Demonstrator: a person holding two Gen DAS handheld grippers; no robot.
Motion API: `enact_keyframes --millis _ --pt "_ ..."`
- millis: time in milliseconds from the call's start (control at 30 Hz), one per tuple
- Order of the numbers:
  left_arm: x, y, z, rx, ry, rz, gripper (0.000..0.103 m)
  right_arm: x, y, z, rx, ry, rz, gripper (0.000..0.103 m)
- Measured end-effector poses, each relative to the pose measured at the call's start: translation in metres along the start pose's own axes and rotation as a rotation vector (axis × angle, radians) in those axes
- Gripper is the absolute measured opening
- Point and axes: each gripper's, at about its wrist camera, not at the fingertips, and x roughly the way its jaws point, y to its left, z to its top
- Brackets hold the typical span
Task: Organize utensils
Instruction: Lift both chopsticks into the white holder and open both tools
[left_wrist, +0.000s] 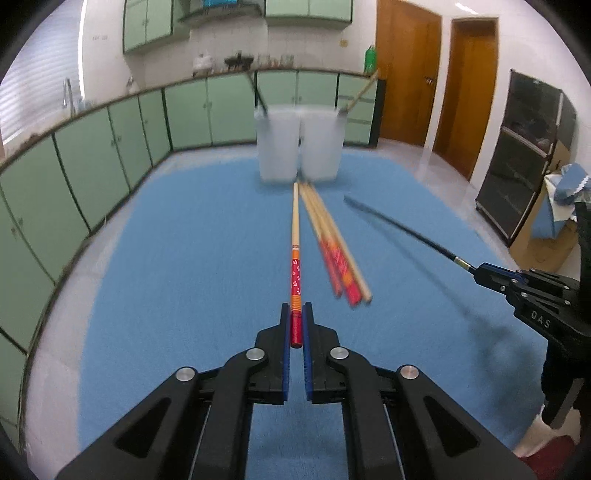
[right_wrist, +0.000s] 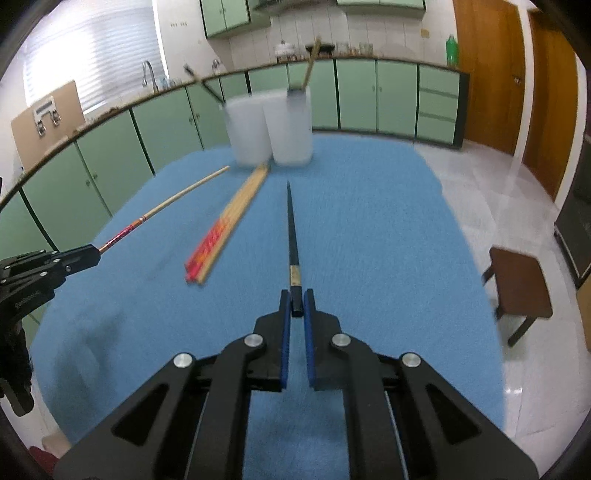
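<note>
Two chopsticks are riding in my clamped jaws: my left gripper (left_wrist: 296, 314) is pinching the red-handled wooden chopstick (left_wrist: 295, 236), my right gripper (right_wrist: 296, 301) the slim black chopstick (right_wrist: 291, 229). Both are pointing lengthwise at the two frosted white plastic cups (left_wrist: 299, 144) standing at the blue table mat (left_wrist: 184, 258)'s far edge.

Cupboards: I see green ones (left_wrist: 110, 147) along the wall.
Doors: 2 brown (left_wrist: 406, 74).
Floor: shiny white tiles (right_wrist: 480, 192).
Stool: brown (right_wrist: 519, 288).
</note>
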Motion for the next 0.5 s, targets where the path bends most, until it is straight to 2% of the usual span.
enact_keyframes --millis 133,300,367,500 --pt "-0.028 -0.001 0.027 0.021 -0.079 -0.002 0.006 -0.027 -0.002 0.033 -0.018 -0.078 0.003 0.006" --pt "-0.034 -0.001 0.051 0.055 -0.075 -0.013 0.006 -0.049 0.000 0.067 -0.064 -0.139 -0.028 0.006" --pt "-0.024 0.001 0.046 0.050 -0.053 -0.012 0.006 -0.046 0.002 0.066 -0.070 -0.116 -0.053 0.006" --pt "0.008 0.010 0.024 0.000 0.018 -0.023 0.006 -0.035 0.006 0.039 -0.057 -0.051 -0.067 0.006"
